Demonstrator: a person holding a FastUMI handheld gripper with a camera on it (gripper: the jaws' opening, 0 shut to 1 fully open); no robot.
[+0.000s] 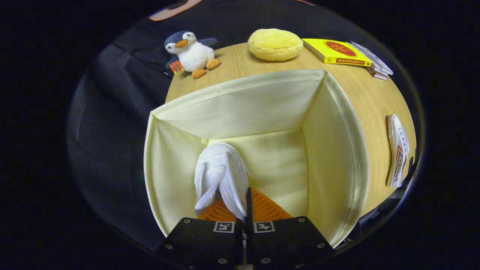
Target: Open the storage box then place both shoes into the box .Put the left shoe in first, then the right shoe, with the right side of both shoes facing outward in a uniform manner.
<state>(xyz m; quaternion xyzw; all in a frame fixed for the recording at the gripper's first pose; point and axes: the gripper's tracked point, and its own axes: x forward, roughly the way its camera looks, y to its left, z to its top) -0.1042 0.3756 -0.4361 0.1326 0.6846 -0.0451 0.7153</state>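
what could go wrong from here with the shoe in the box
1. The claw pinches the white shoe only by a thin edge inside the box; it may slip and land facing the wrong way.
2. The box walls look soft, so the claw may snag or push one in.
3. The second shoe lies near the table edge and could get knocked off.

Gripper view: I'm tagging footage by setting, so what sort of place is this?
Likely a staged recording booth, not a home: a black cloth wall, one wooden table with assorted props, and a hand-held gripper shut on a white shoe.

Bright even overhead light; sharp centre; strong fisheye bending at edges; soft shadow inside box [262, 112].
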